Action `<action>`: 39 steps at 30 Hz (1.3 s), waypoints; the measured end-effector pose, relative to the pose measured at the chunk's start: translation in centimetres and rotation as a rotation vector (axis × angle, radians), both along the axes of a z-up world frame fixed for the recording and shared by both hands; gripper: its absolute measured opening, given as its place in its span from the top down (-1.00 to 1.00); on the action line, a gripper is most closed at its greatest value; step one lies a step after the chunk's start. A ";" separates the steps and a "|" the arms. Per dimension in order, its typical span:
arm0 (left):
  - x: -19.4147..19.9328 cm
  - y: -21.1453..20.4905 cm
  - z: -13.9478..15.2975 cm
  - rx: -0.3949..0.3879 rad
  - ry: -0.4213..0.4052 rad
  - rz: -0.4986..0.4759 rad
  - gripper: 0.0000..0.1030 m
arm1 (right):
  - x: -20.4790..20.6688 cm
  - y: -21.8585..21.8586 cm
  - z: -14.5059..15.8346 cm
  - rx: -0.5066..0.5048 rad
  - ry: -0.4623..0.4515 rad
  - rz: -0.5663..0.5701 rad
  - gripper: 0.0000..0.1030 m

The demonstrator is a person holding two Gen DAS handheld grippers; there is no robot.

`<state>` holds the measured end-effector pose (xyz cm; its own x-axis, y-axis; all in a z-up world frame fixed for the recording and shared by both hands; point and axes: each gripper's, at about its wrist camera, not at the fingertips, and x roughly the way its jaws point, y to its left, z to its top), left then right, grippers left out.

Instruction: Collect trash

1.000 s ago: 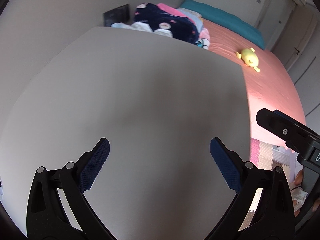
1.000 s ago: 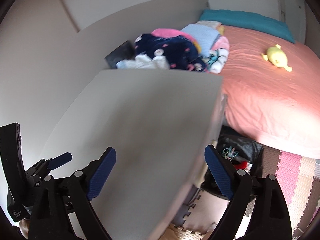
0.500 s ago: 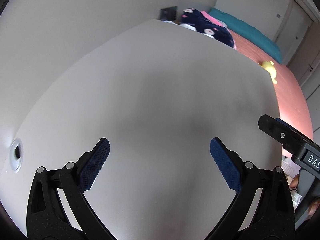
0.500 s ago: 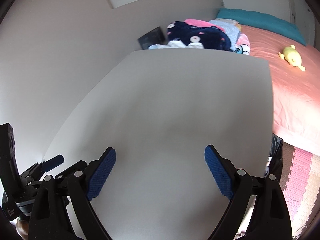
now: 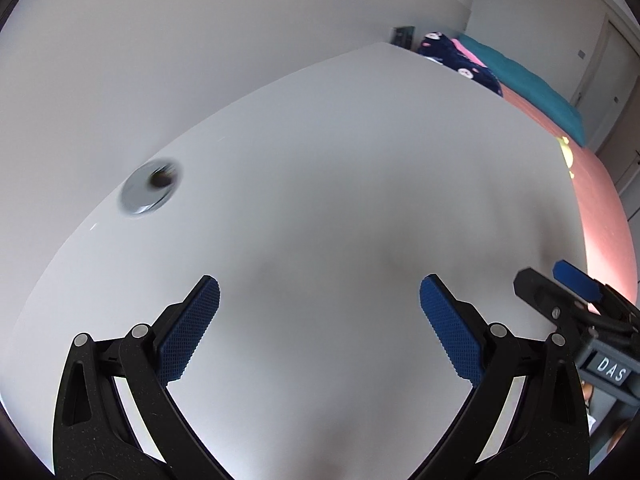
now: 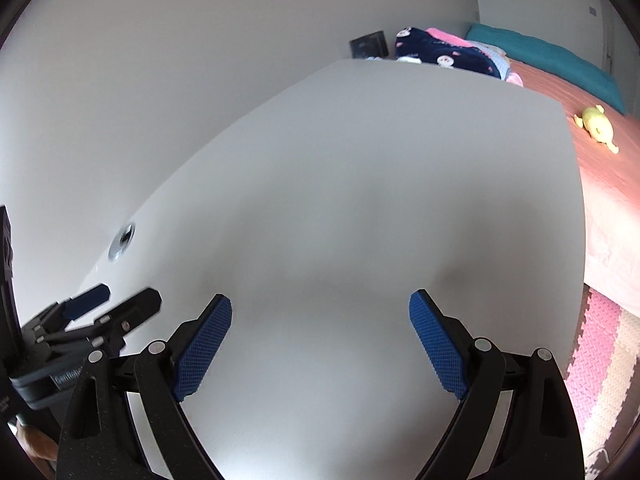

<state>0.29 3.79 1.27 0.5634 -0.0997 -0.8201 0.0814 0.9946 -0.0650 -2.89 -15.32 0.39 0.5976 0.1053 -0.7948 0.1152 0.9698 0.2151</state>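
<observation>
White, smooth desk (image 5: pixel 320 200) fills both views. Only the right view shows the foam mat (image 6: pixel 600 368). Left gripper (image 5: pixel 320 328) and right gripper (image 6: pixel 320 344) gape wide, empty.

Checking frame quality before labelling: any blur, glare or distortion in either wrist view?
Left wrist: round grommet in the white desk is motion-smeared; fisheye bows the desk edge. Right wrist: same grommet smeared, left gripper soft; soft shadows on the desk, no glare.
</observation>
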 end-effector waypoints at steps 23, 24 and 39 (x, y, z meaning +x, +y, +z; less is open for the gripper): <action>-3.6 5.1 -3.4 0.080 0.006 0.022 -0.88 | -1.8 6.4 -2.8 -0.218 0.032 -0.044 -0.90; -3.8 5.1 -3.4 0.081 0.004 0.021 -0.88 | -1.7 6.4 -2.9 -0.218 0.033 -0.045 -0.91; -4.5 5.6 -3.5 0.082 -0.013 0.020 -0.88 | -1.5 6.3 -2.8 -0.222 0.038 -0.054 -0.95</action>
<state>-4.22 9.37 -2.25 0.5755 -0.0210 -0.8175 0.0618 0.9979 0.0179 -4.35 -8.97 -2.45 0.5671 -0.1057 -0.8168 0.1722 0.9850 -0.0079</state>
